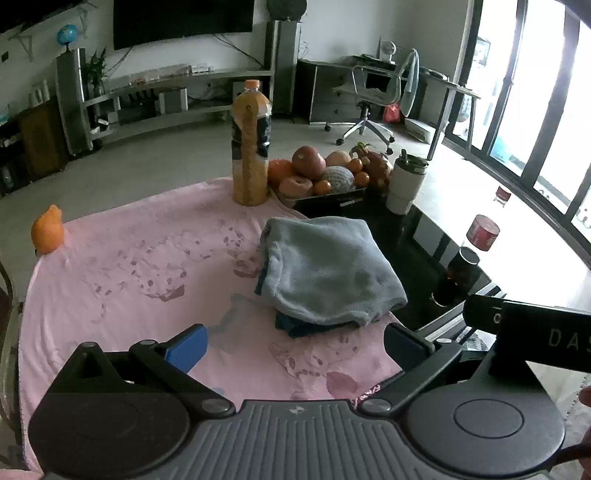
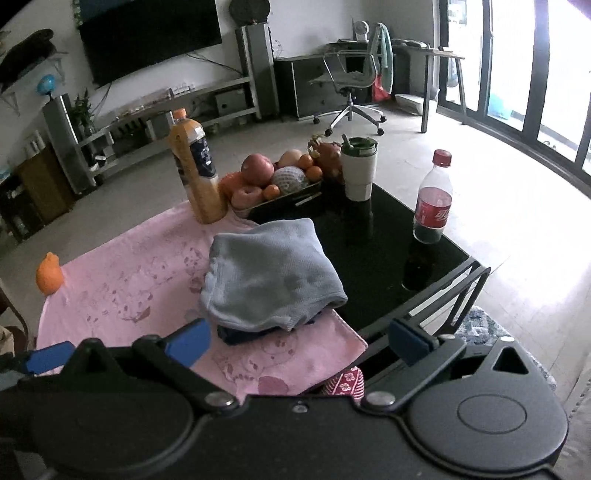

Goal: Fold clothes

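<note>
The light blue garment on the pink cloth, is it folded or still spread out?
Folded. The light blue garment sits as a compact layered bundle on a darker item, both on the pink cloth.

Place: home living room
Wall, 11 o'clock: television (image 1: 183,18) above a long shelf unit (image 1: 177,96)
2 o'clock: desk chair (image 1: 373,96), glass doors (image 1: 524,85)
Table: fruit tray (image 2: 280,177)

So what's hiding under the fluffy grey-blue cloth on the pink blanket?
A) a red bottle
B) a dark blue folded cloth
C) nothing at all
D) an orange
B: a dark blue folded cloth peeks out from under the near edge of the grey-blue cloth, and the two are stacked on the pink blanket.
</note>
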The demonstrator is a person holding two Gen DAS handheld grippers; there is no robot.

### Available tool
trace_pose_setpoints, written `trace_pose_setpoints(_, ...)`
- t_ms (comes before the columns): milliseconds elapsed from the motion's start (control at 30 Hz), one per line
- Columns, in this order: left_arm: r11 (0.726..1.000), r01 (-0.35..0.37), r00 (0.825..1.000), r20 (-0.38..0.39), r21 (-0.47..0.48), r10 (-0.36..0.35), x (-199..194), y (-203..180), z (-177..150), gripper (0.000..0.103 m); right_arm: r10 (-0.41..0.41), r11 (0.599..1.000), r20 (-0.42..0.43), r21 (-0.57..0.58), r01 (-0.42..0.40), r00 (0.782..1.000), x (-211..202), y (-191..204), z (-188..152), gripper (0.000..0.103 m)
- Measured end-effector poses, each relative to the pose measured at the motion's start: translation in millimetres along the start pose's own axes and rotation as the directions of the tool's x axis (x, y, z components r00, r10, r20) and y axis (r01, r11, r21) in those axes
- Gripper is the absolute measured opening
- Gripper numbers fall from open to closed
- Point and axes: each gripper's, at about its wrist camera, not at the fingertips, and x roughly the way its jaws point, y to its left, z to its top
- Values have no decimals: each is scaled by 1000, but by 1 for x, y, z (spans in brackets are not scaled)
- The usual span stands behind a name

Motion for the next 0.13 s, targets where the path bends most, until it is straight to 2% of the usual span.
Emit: trace_pose_setpoints(133, 1000, -3, 1000, 13, -1, 3, -1, 0, -3, 103, -7, 1000, -3, 0, 7, 1000, -1, 0, -2, 103)
